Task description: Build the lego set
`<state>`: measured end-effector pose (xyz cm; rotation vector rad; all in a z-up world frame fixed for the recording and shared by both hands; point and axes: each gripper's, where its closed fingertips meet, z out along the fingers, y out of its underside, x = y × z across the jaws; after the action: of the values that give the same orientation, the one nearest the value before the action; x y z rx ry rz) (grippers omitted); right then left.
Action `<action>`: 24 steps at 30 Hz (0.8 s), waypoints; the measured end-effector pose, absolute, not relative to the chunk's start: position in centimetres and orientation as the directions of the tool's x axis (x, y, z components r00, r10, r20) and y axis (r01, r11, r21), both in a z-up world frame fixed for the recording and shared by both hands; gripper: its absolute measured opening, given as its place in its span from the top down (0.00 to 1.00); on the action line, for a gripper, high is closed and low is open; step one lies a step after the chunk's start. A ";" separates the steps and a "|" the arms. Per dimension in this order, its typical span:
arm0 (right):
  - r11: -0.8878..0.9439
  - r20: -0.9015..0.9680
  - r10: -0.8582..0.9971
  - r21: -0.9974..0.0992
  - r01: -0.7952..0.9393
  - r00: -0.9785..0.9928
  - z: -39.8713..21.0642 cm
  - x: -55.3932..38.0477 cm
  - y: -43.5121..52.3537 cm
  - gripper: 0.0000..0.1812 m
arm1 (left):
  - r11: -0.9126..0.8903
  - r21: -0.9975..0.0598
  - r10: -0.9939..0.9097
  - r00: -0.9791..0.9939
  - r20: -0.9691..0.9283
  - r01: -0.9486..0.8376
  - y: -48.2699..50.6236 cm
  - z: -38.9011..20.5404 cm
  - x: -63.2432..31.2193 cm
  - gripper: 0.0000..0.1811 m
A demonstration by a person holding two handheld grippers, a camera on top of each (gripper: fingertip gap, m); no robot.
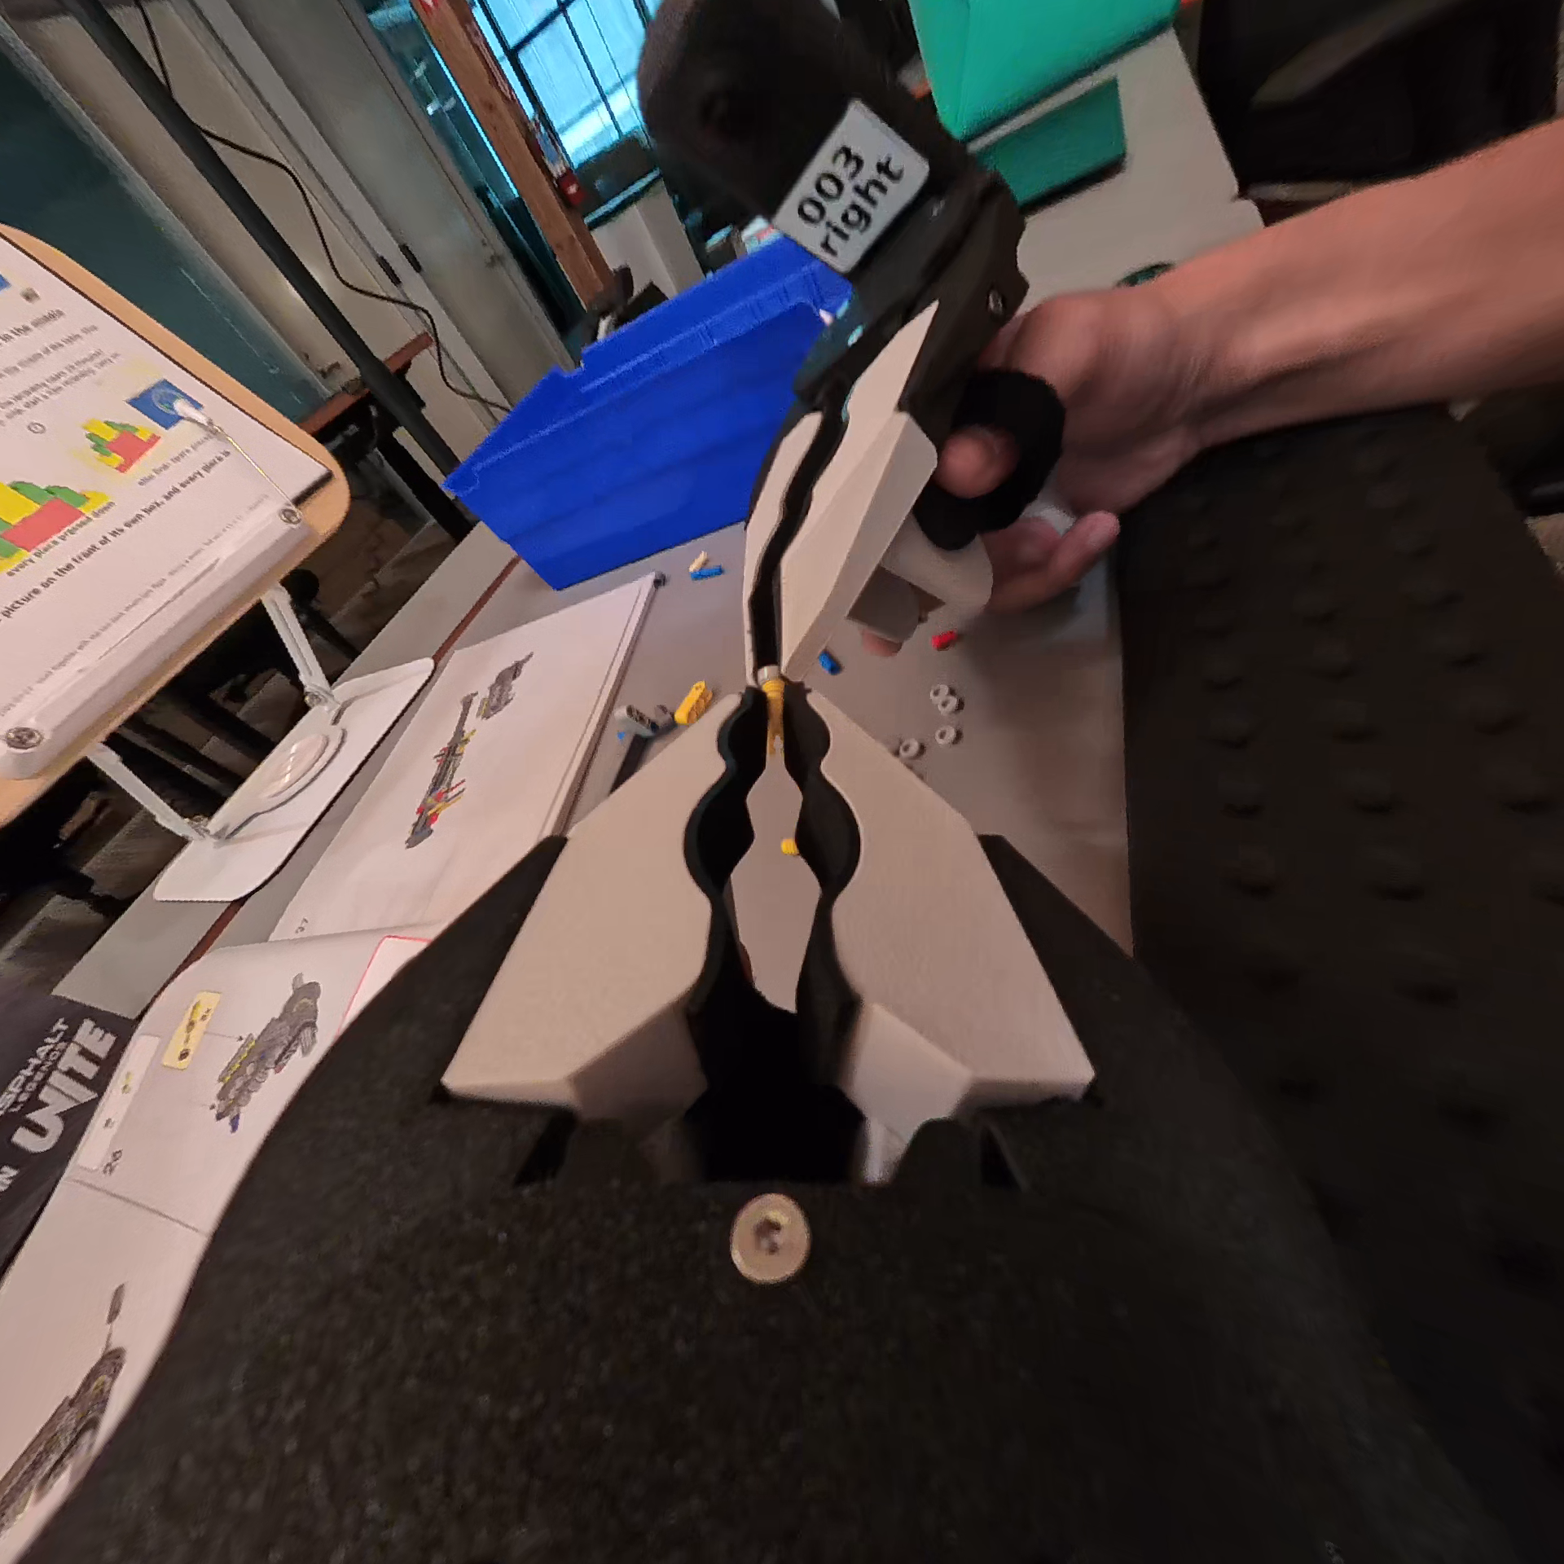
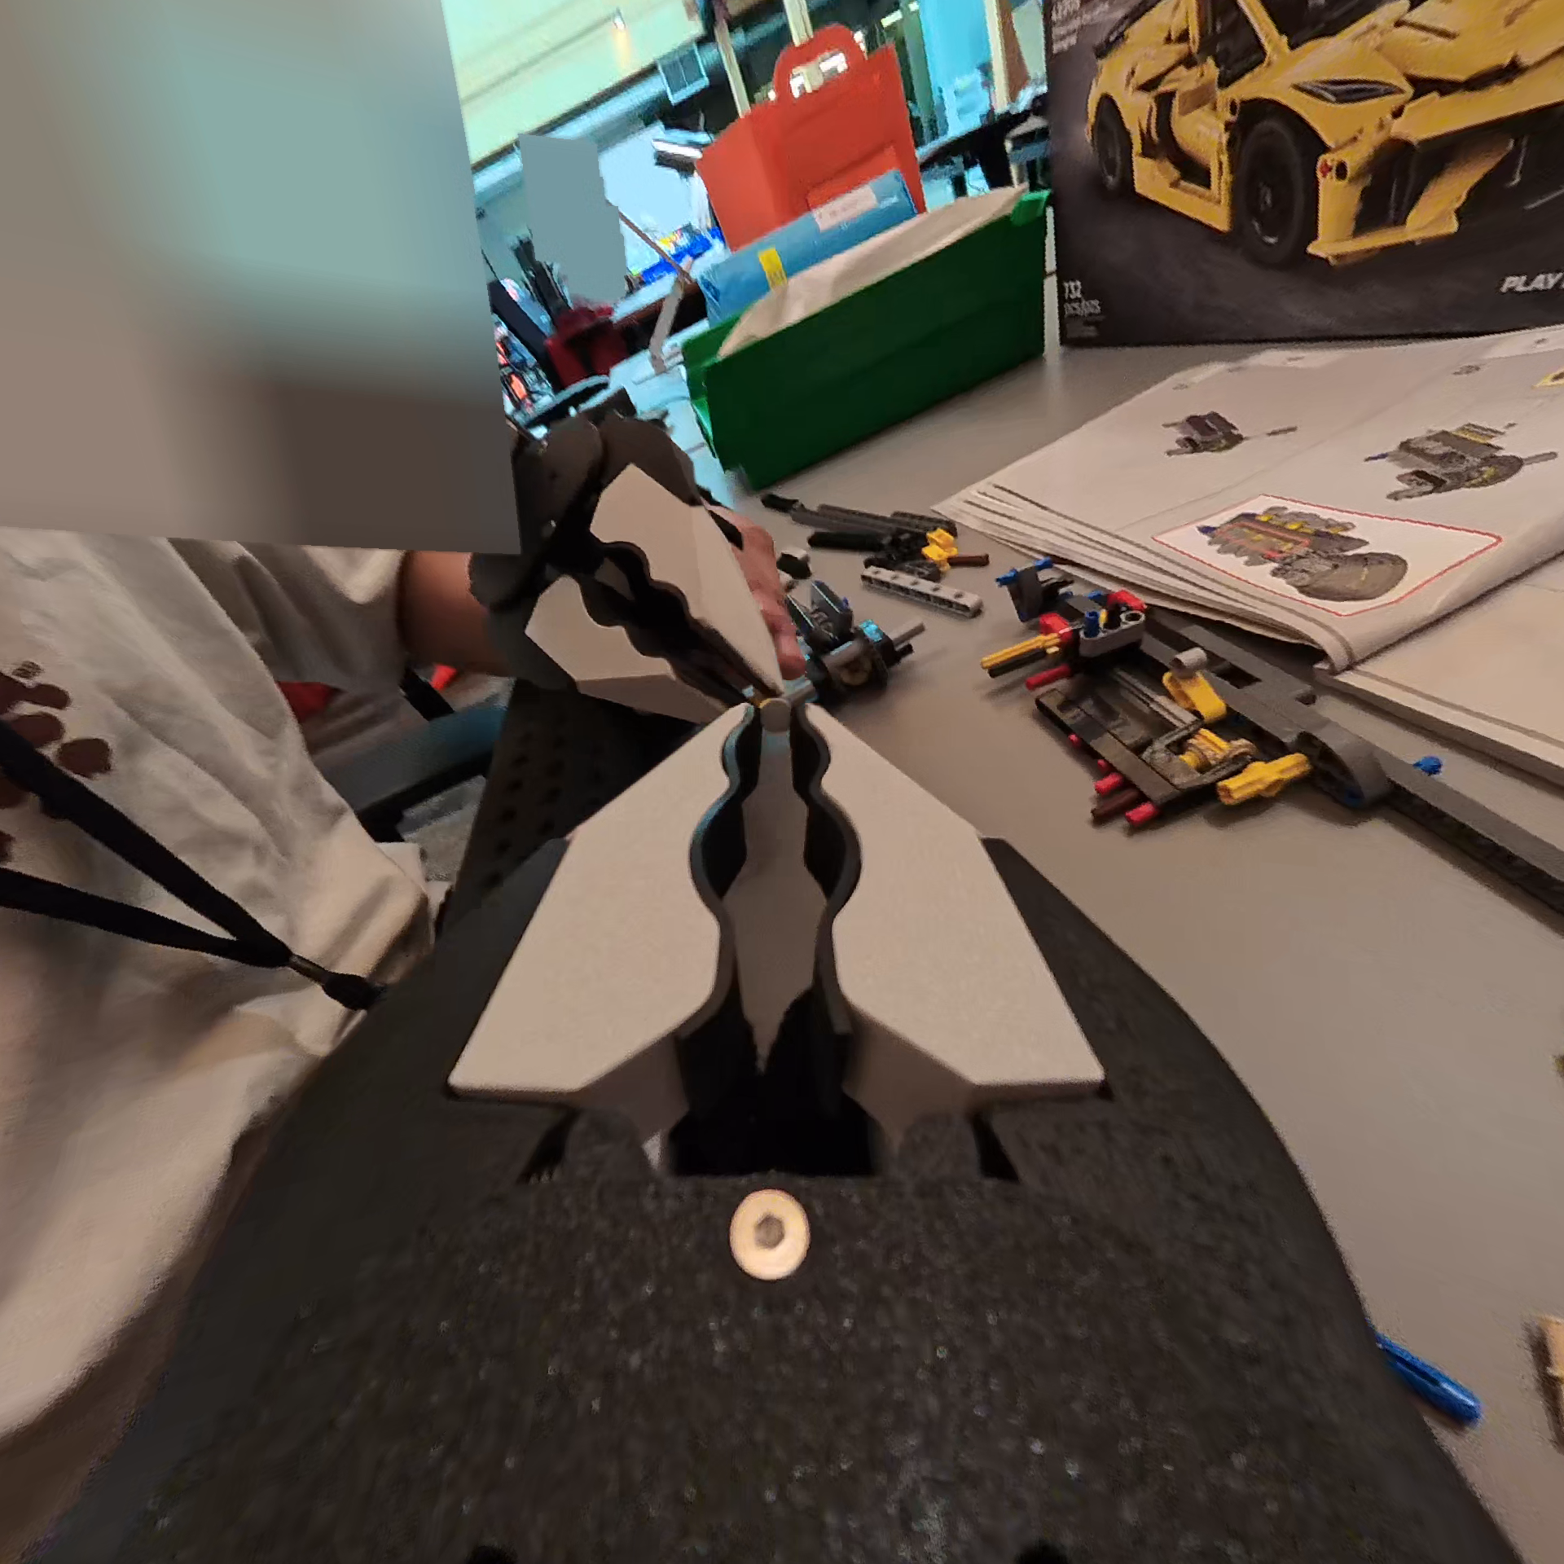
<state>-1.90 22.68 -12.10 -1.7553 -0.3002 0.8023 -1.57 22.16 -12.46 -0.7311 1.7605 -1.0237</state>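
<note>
at frame centre of the left wrist view the left gripper pinches a yellow axle. the right gripper comes down from the upper right and pinches a grey bush at the axle's tip, both above the bench. in the right wrist view, the chassis lies right of centre beside the manual, green bin behind.

a grey table holds a green bin, a blue bin, and a dark box picturing a yellow car. a white booklet shows grey drawings. scattered bricks are yellow, red, black, blue and grey. both grippers have pale grey fingers with black wavy edges.
</note>
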 end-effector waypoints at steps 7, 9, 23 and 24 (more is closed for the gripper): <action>-0.429 -0.556 0.642 -0.831 -0.354 0.528 -11.0 -3.0 21.8 0.97 | 0.496 -0.865 -0.803 -0.338 -0.491 0.078 21.3 -10.5 -1.9 1.00; -0.484 -0.543 0.675 -0.837 -0.255 0.500 -12.2 -5.2 21.6 0.96 | 0.514 -0.851 -0.788 -0.334 -0.518 0.106 20.7 -10.1 -2.0 1.00; -0.199 -0.422 0.621 -0.900 -0.388 0.661 -7.8 -0.2 21.3 0.97 | 0.291 -0.949 -0.954 0.039 -0.298 -0.125 33.8 -9.0 -8.3 0.97; -0.192 -0.416 0.601 -0.904 -0.382 0.683 -8.0 0.1 21.3 0.96 | 0.268 -0.955 -0.951 0.123 -0.284 -0.129 35.5 -8.9 -9.6 0.96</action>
<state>0.08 21.34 -7.99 -1.5261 -0.1875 0.8927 -9.60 35.54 -8.85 -1.1403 1.3038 -0.8453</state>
